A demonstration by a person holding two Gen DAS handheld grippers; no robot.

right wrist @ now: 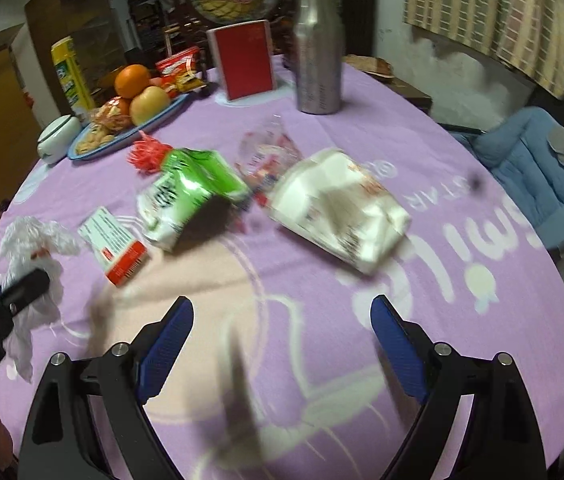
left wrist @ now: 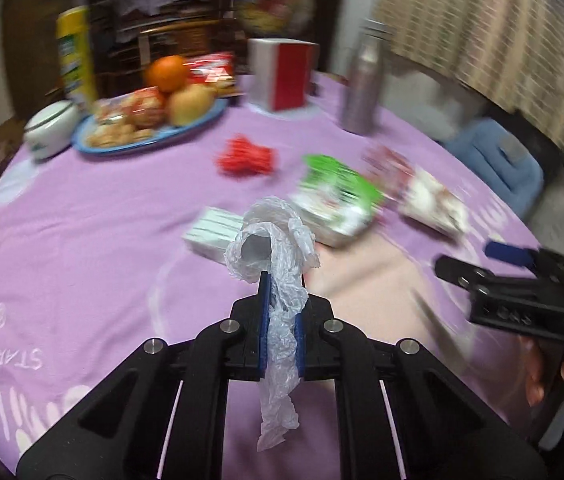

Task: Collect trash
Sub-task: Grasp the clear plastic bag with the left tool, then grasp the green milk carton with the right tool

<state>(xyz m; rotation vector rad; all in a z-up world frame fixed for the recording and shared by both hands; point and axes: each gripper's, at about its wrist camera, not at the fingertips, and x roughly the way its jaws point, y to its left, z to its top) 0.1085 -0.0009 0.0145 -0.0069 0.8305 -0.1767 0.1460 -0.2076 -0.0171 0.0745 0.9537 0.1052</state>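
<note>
Trash is partly gathered, I judge: my left jaws (left wrist: 280, 316) clamp a thin, crinkled white plastic bag (left wrist: 277, 248), held above the desk (left wrist: 81, 220) with its lilac cloth. Left to collect: a flat white-and-red carton (right wrist: 115, 246) at eleven o'clock of my right jaws (right wrist: 282, 344), a glossy green-and-white wrapper (right wrist: 185, 200) just beyond, a puffy white packet (right wrist: 342, 216) at one o'clock, and a frilly red scrap (right wrist: 147, 156) farther off. My right jaws gape wide, holding nothing.

Crinkled thin clear plastic bag (left wrist: 277, 264), soft matt purple cloth tablecloth (right wrist: 422, 152), brushed metal bottle (right wrist: 317, 46).
</note>
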